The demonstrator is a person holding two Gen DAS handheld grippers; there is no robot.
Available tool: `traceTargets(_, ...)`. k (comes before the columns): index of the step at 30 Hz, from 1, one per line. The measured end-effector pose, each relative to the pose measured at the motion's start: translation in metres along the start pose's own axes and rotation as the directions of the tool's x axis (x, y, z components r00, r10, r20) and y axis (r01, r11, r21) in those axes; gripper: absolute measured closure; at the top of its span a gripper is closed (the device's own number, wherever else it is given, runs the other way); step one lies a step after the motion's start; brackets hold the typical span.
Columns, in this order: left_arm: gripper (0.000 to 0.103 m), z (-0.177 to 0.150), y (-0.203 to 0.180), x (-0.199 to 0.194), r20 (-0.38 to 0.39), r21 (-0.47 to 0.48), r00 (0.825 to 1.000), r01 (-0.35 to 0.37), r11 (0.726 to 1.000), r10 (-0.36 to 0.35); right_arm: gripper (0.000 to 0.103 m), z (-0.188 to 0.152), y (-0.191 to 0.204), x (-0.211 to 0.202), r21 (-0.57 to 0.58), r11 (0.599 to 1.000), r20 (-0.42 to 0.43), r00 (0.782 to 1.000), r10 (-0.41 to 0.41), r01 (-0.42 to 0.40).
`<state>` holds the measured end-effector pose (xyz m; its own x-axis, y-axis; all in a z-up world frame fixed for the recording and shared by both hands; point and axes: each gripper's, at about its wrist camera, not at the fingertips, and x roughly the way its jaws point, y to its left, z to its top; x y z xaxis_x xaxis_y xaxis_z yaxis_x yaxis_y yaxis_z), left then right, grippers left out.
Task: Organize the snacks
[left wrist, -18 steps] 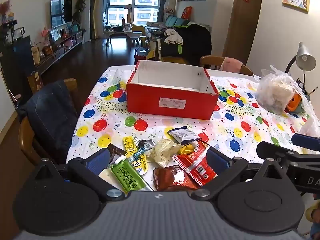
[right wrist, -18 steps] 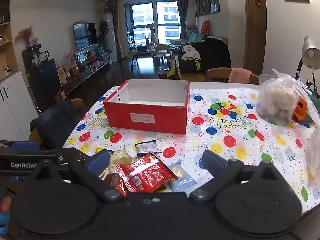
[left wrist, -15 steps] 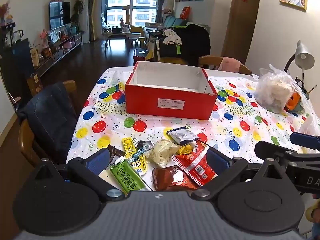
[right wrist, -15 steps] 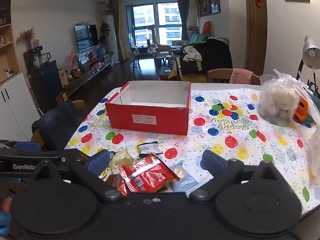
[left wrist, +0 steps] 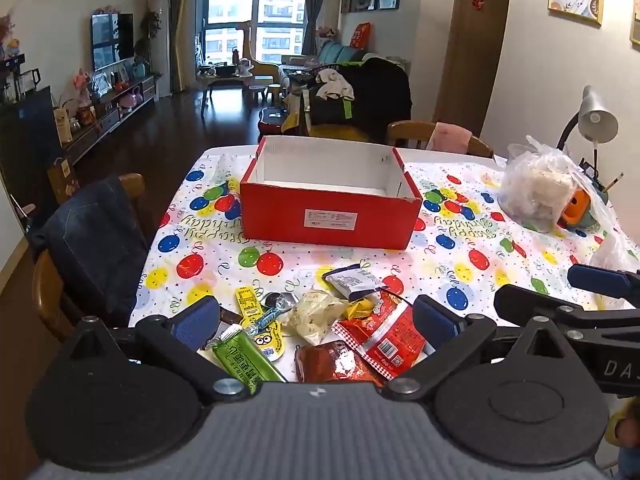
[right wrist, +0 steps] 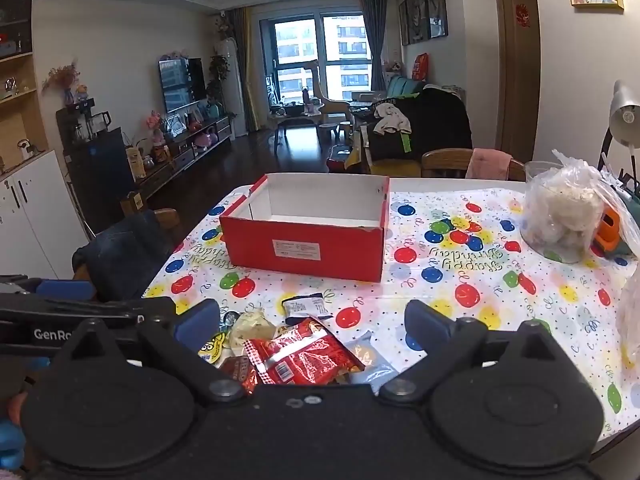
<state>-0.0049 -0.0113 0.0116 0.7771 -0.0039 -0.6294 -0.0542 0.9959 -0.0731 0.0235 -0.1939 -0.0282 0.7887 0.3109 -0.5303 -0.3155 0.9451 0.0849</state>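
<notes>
Hovering wide apart and gripping nothing, the left tool (left wrist: 316, 316) and right tool (right wrist: 312, 320) are pointing down over the snack pile (left wrist: 320, 328), which is lying on the bench (left wrist: 460, 264) just before the red box (left wrist: 330, 216)

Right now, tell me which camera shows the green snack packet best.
The left wrist view: the green snack packet lies in plain sight just inside the left gripper's left finger. In the right wrist view I cannot find it.

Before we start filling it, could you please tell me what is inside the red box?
The red box shows only bare white inner walls, with no snacks visible. Its front wall hides most of the floor, so something flat there cannot be excluded.
</notes>
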Motion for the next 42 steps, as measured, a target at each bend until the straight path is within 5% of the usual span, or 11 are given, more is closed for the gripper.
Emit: traceTargets(42, 0.0, -0.006, 0.009, 0.001, -0.035, -0.041, 0.999, 0.016, 0.999, -0.018, 0.005, 0.0, 0.007, 0.004, -0.034, 0.999, -0.013, 1.0, -0.015, 0.015)
